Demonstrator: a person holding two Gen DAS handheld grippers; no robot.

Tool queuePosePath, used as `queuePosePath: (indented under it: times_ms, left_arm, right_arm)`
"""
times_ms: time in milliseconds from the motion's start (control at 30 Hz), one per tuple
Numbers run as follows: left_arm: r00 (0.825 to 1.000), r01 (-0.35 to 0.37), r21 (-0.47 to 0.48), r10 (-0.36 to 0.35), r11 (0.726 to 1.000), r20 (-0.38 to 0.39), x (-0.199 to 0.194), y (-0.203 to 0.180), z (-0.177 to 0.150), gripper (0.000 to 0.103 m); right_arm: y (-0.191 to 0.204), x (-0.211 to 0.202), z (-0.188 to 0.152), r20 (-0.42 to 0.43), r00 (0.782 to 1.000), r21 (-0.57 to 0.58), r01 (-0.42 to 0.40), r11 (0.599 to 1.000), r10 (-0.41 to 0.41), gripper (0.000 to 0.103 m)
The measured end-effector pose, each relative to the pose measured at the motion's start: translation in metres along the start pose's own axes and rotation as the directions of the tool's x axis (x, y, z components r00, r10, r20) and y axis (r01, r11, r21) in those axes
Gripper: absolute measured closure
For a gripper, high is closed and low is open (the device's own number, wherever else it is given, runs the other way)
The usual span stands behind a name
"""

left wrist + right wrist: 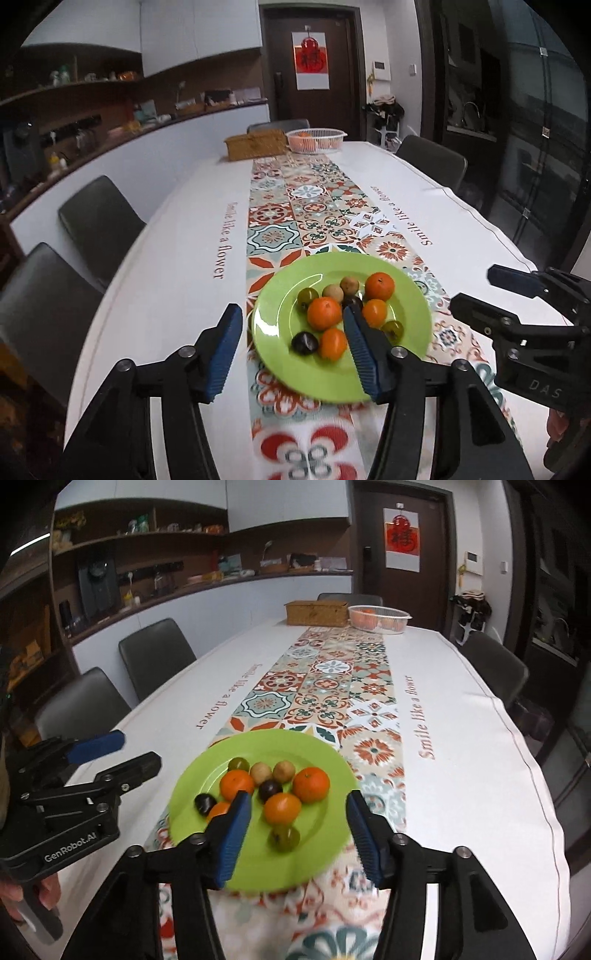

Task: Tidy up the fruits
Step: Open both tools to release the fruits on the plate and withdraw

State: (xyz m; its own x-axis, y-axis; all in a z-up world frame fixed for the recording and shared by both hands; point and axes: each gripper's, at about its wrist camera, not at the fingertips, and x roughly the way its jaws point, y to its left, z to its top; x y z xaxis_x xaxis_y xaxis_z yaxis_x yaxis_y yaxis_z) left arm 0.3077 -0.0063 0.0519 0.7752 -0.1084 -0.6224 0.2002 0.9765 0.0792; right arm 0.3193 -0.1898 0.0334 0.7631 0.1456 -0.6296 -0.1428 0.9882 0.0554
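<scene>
Fruits sit clustered on a green plate (273,325) at the near end of a long table (177,280), on the patterned runner (314,210) that goes down the middle of the white cloth. The plate is round, glossy and shallow, with a broad flat rim. On it lie four orange citrus fruits, smooth and slightly dimpled: the largest orange (379,286) at the far right of the group, another orange fruit (324,313) toward the left. Among them are two pale brown round fruits (349,285) with a matte skin, two dark purple ones (304,343) with a shine, and greenish-yellow ones (307,295), possibly grapes or small plums; the blur makes that hard to settle.

The left gripper (291,343) hangs over the near left part of the plate with its jaws spread wide, nothing between them; its right blue ribbed pad overlaps the fruit pile in its own camera, while the left pad stands outside the plate's rim. The right gripper (299,830) is likewise spread apart and empty, poised above the plate's near edge, with an orange fruit and a greenish fruit (283,837) showing in the gap between its pads. Both tools are black, jointed, with bolted links.

At the far end stand a woven rectangular basket (256,146) and a white mesh bowl (316,140) holding orange fruit. Dark padded chairs (99,221) line the sides.
</scene>
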Motion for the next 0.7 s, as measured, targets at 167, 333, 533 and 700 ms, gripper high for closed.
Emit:
queuePosePath:
  times_ms: [167,333,533,700]
  left_arm:
    - [0.999,-0.011,-0.019,0.012,1.0,0.037,-0.042,-0.009,-0.019,0.031]
    - [0.999,-0.008,-0.031,0.009,1.0,0.049,-0.074,-0.02,-0.038,0.025]
    - [0.997,-0.013,-0.054,0.017,0.998,0.079,-0.11,-0.029,-0.058,0.016]
    - [0.996,-0.016,-0.056,0.021,0.998,0.092,-0.133,-0.036,-0.073,0.012]
  right_arm:
    - [0.003,-0.041,-0.021,0.039,0.999,-0.003,0.029,1.0,-0.028,0.034]
    - [0.003,-0.081,-0.04,0.079,0.996,0.004,0.027,1.0,-0.027,0.027]
    - [0.004,-0.12,-0.062,0.102,0.993,0.013,0.049,0.999,-0.05,0.022]
    - [0.005,-0.148,-0.082,0.123,0.99,0.02,0.061,0.998,-0.063,0.022]
